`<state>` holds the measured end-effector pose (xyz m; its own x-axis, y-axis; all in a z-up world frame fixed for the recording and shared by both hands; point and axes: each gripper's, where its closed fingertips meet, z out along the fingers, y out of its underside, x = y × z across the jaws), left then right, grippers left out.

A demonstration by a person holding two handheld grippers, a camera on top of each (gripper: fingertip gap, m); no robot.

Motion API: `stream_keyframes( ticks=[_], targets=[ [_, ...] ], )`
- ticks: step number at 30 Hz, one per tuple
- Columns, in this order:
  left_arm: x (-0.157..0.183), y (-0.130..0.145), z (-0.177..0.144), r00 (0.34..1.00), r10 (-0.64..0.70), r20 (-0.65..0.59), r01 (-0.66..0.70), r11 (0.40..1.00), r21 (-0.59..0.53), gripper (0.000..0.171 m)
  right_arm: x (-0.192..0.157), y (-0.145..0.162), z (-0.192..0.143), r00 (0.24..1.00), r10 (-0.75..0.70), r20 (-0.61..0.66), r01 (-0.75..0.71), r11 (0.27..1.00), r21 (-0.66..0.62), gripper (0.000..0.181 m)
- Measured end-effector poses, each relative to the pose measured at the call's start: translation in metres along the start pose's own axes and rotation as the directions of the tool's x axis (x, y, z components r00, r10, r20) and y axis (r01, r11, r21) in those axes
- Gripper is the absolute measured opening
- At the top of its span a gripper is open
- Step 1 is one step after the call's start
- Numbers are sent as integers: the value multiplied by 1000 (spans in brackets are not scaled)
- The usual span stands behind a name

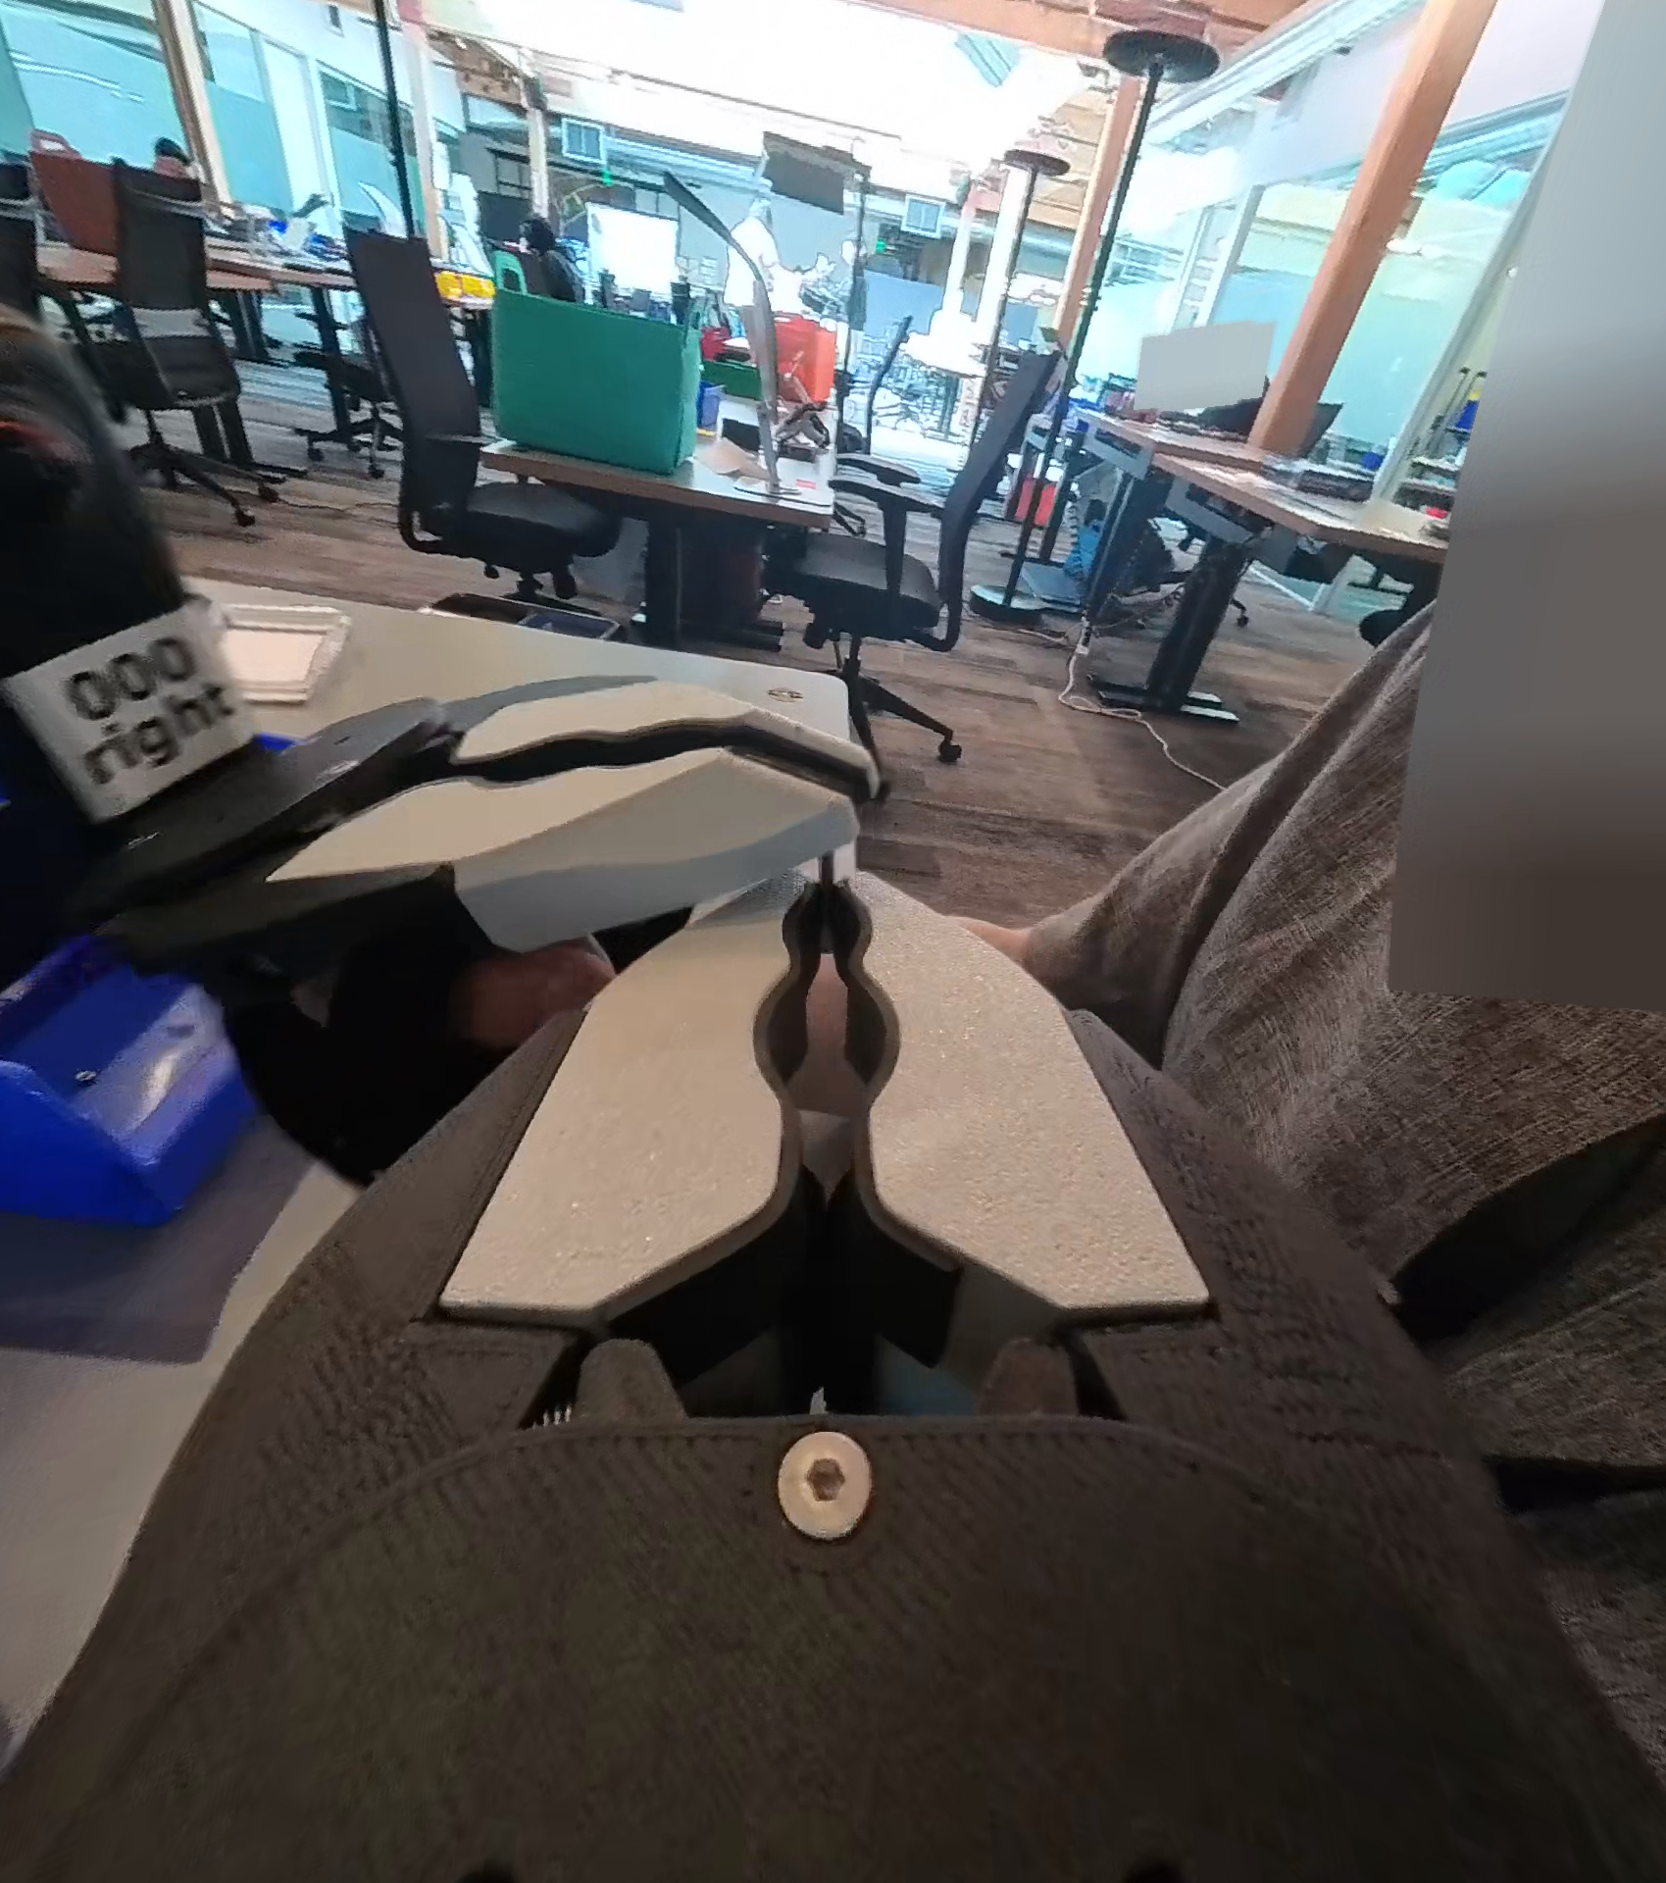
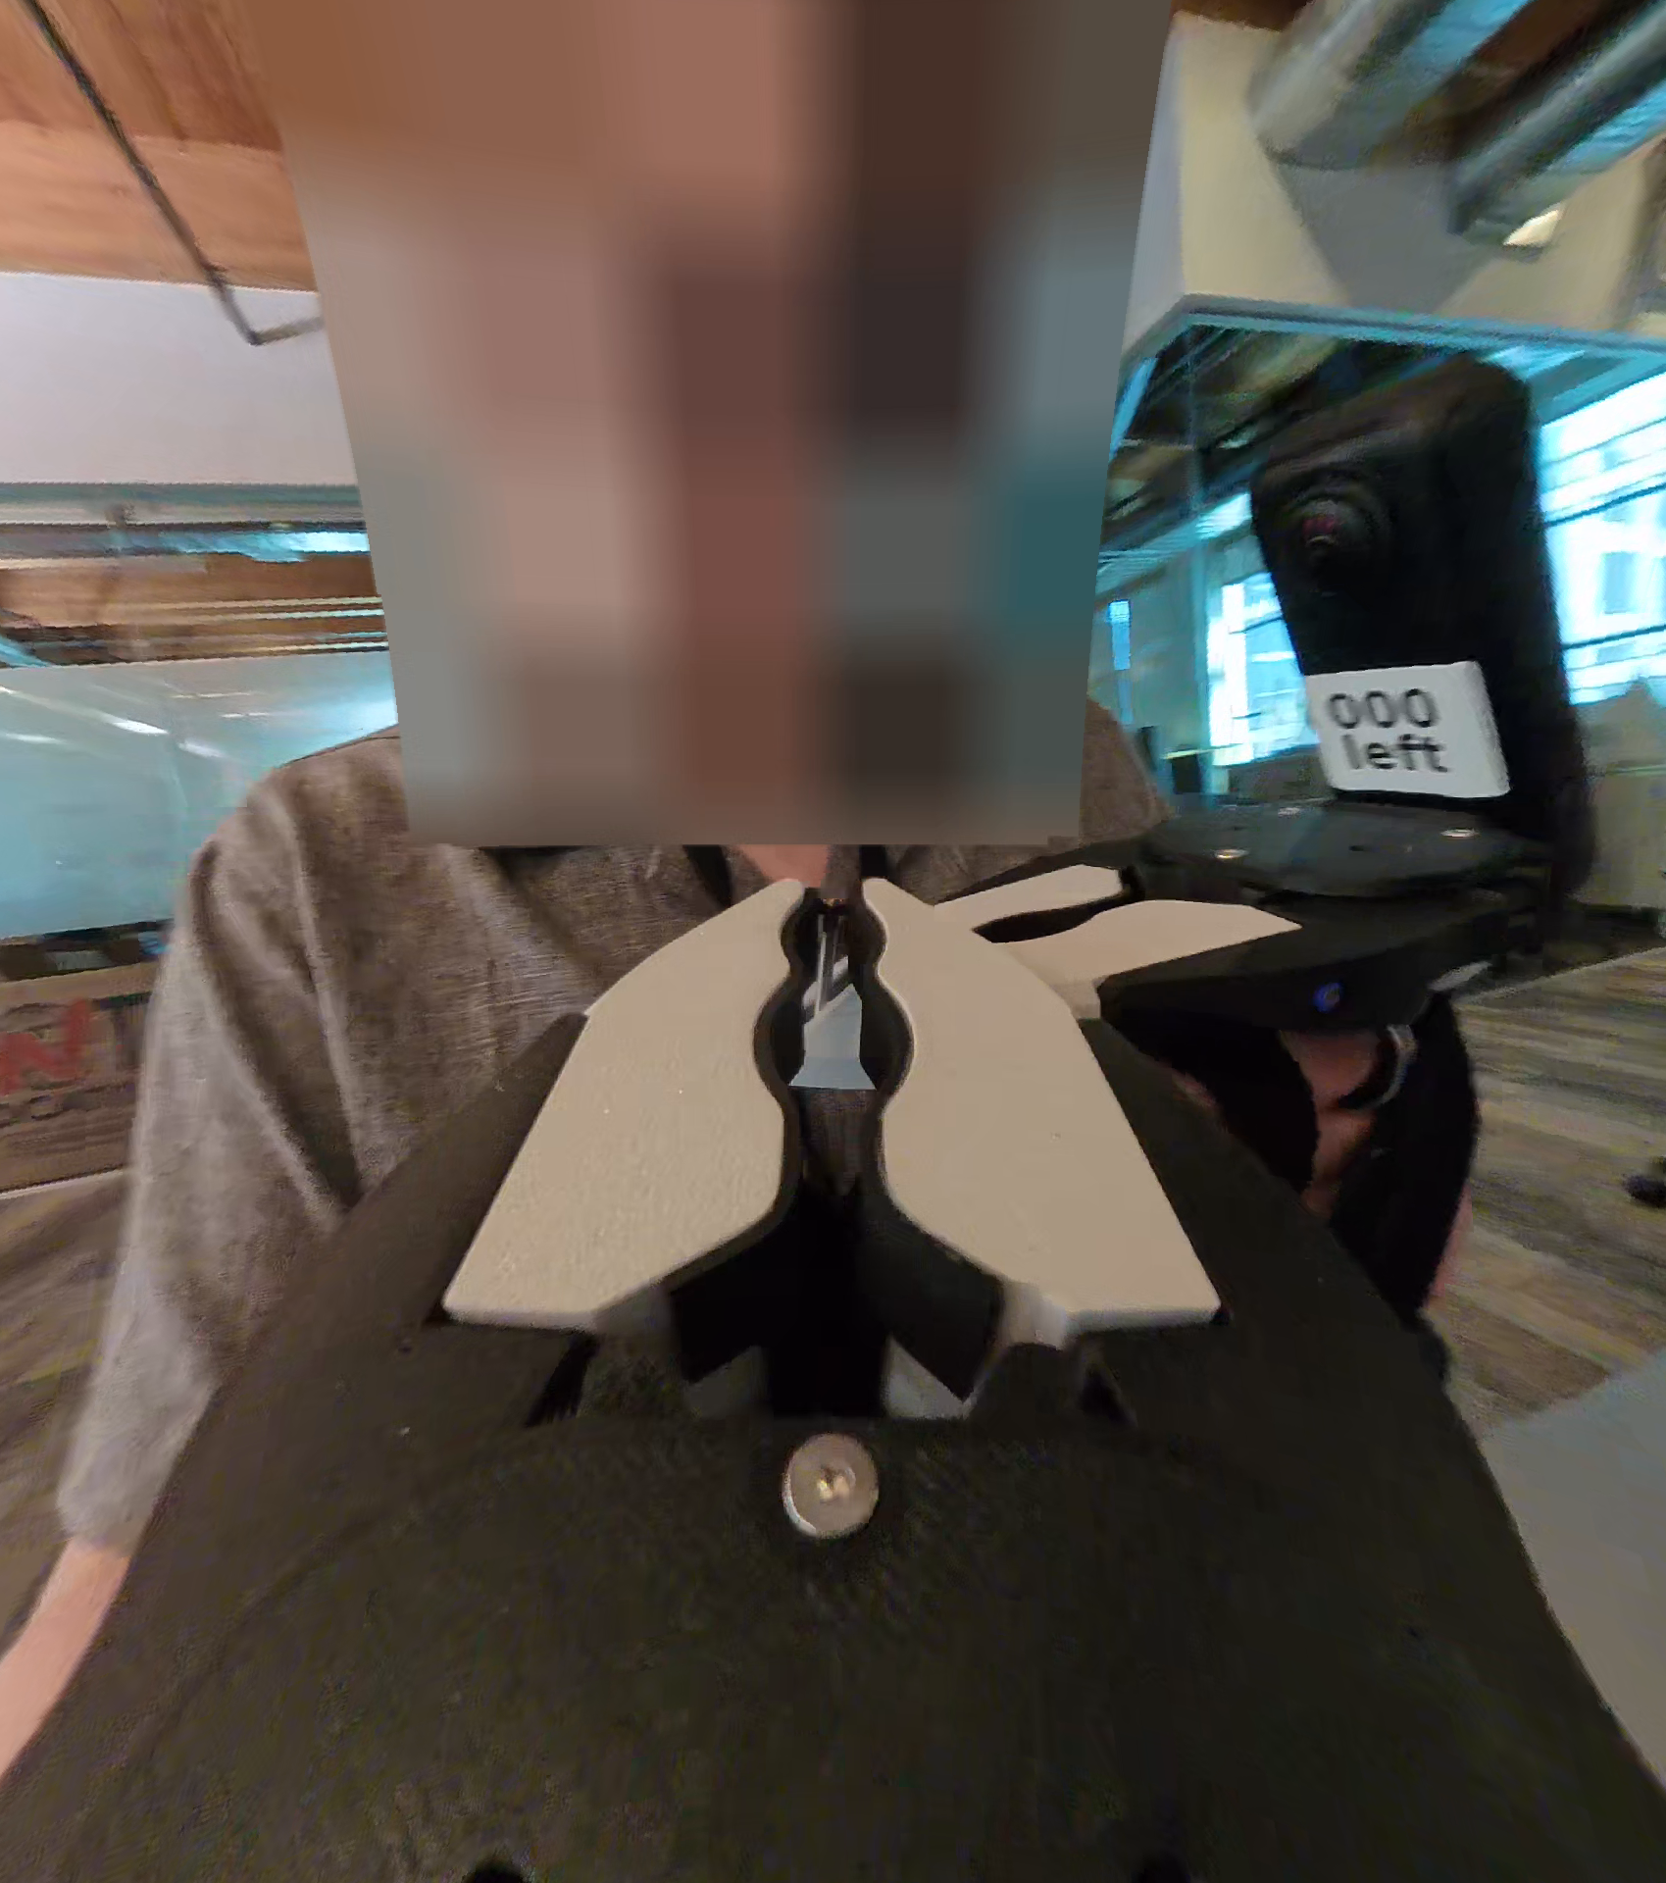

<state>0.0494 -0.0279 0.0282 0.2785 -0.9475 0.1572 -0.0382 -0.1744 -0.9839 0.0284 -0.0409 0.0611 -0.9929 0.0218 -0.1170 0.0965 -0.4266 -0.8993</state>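
Two claws are in view, and both have their white fingers pressed together at the tips with nothing between them. In the left wrist view the left claw [image 1: 823, 897] points toward 12 o'clock, over the lap of a person in grey clothing [image 1: 1419, 1019]. The right claw [image 1: 849, 790] lies across it from 9 o'clock, its tips just beside the left tips and a little above them; I cannot tell if they touch. A blue bin [image 1: 64, 1111] stands at 9 o'clock on the grey tabletop [image 1: 75, 1427], with a clear tray [image 1: 278, 652] farther back. In the right wrist view the right claw [image 2: 834, 902] faces the person's chest, and the left claw [image 2: 991, 922] comes in from 3 o'clock. Neither claw holds or reaches for any object.
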Motion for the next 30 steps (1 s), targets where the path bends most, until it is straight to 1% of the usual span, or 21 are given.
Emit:
stream_keyframes(
  ticks=[1, 4, 5, 6, 7, 8, 9, 10, 11, 12, 13, 14, 15, 16, 17, 19, 20, 22, 25, 30],
  targets=[
    [-1, -1, -1, 1000, 2, 6, -2, 1000, 3, 2, 3, -2, -1, 998, -22, -66, 22, 1000, 5, 7],
    [-3, -3, -4, 1000, 2, 14, -2, 1000, 13, 2, 6, -10, -8, 960, -97, -261, 106, 994, 22, 33],
    [-5, -4, -5, 1000, 3, 22, -4, 1000, 15, 2, 9, -13, -12, 925, -127, -357, 140, 990, 12, 38],
    [-7, -5, -6, 999, 6, 37, -6, 1000, 15, 2, 11, -14, -15, 878, -160, -450, 172, 985, -15, 39],
    [-11, -5, -8, 998, 4, 59, -5, 1000, 13, 2, 14, -18, -20, 805, -197, -559, 214, 976, -37, 36],
    [-16, -5, -10, 996, 0, 92, -1, 1000, 9, 2, 19, -21, -26, 690, -246, -680, 264, 961, -79, 36],
    [-23, -4, -13, 991, -6, 132, 6, 1000, 3, 2, 20, -24, -31, 558, -300, -773, 319, 938, -133, 35],
    [-31, -3, -16, 984, -15, 179, 16, 1000, -1, 2, 22, -29, -41, 377, -331, -865, 361, 913, -192, 34],
    [-39, -1, -18, 974, -20, 225, 23, 1000, -10, 2, 20, -32, -47, 204, -364, -909, 399, 878, -263, 35],
    [-46, 1, -20, 964, -18, 264, 24, 1000, -20, 2, 18, -34, -54, 38, -367, -929, 415, 852, -320, 27],
    [-51, 3, -21, 954, -12, 301, 23, 999, -32, 2, 19, -34, -65, -126, -343, -931, 383, 849, -364, 23],
    [-55, 5, -22, 945, -7, 328, 22, 999, -43, 2, 21, -31, -63, -193, -366, -911, 365, 835, -413, 25],
    [-58, 6, -22, 938, -2, 347, 21, 999, -50, 2, 23, -29, -67, -283, -369, -885, 331, 829, -451, 19],
    [-60, 7, -22, 932, 4, 363, 19, 998, -59, 2, 28, -25, -67, -321, -399, -859, 291, 822, -490, 21],
    [-61, 8, -23, 927, 8, 376, 20, 997, -71, 3, 30, -23, -63, -339, -414, -844, 282, 812, -511, 22],
    [-62, 9, -24, 922, 8, 387, 24, 997, -78, 2, 34, -21, -55, -345, -435, -832, 285, 796, -534, 22],
    [-63, 9, -25, 920, 7, 391, 26, 997, -79, 2, 36, -21, -56, -361, -441, -822, 272, 793, -545, 22],
    [-63, 9, -27, 919, 9, 393, 24, 997, -79, 2, 42, -17, -58, -361, -449, -817, 241, 802, -547, 22],
    [-63, 9, -27, 919, 21, 395, 15, 996, -87, 2, 47, -15, -60, -342, -431, -835, 232, 822, -520, 18],
    [-63, 10, -26, 914, 38, 404, 5, 994, -105, 2, 49, -13, -58, -352, -446, -823, 225, 813, -537, 10]
  ],
)
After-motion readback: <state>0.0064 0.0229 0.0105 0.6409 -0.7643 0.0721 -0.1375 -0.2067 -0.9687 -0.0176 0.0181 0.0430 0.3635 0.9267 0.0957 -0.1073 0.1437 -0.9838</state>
